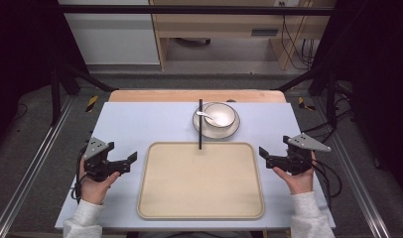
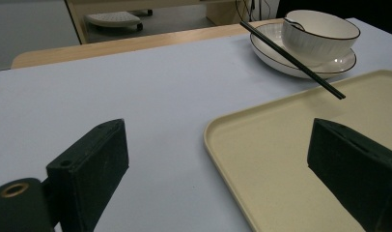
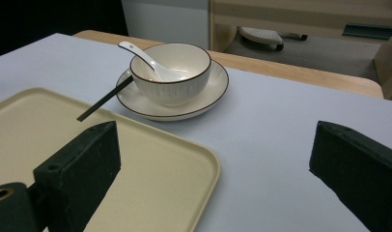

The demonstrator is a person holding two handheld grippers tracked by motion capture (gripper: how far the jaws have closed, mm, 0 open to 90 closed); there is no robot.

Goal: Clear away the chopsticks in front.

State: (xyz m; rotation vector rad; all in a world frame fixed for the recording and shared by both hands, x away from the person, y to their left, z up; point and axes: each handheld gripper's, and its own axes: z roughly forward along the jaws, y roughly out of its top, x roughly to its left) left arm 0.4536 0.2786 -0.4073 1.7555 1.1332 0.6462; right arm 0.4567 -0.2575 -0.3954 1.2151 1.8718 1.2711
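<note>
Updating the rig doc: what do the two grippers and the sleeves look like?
Both are black handheld units. The left gripper and right gripper each have two blocky black fingers, a grey three-cornered plate on top and a black cable trailing off. The person wears light grey sleeves.

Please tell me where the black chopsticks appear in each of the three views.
High view: chopsticks upper centre, leaning on the plate's left rim.
Left gripper view: chopsticks upper right, tips over the tray.
Right gripper view: chopsticks left of centre.
Shared landmark: white bowl.
</note>
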